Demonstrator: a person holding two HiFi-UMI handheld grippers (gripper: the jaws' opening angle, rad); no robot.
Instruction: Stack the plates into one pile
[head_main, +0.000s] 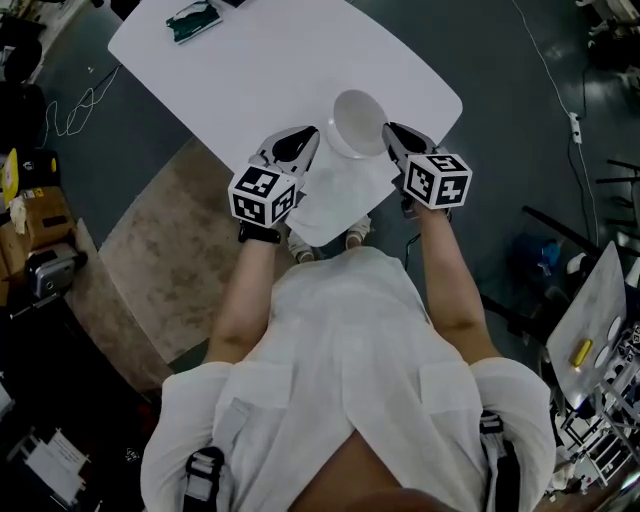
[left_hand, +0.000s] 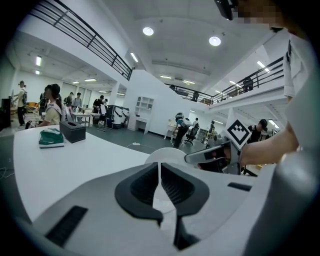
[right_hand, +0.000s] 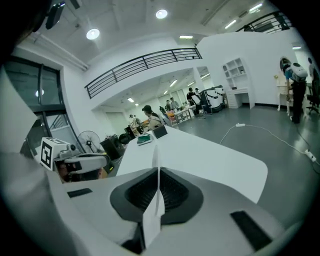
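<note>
A round white plate (head_main: 358, 122) is held above the near corner of the white table (head_main: 250, 70), between the two grippers. My left gripper (head_main: 313, 140) is at its left rim and my right gripper (head_main: 390, 132) at its right rim. In the left gripper view the jaws (left_hand: 160, 167) are shut on a thin white rim. The plate's round face (left_hand: 167, 154) shows beyond them, with the right gripper (left_hand: 200, 157) at its far side. In the right gripper view the jaws (right_hand: 157, 172) are shut on a white plate (right_hand: 156, 155) seen edge-on. I cannot tell whether this is one plate or two.
A green object (head_main: 193, 20) lies at the table's far corner, beside a black box (left_hand: 75, 131). A brown rug (head_main: 160, 260) lies left of the table. A cable (head_main: 560, 90) trails over the floor at the right. People stand at desks in the background.
</note>
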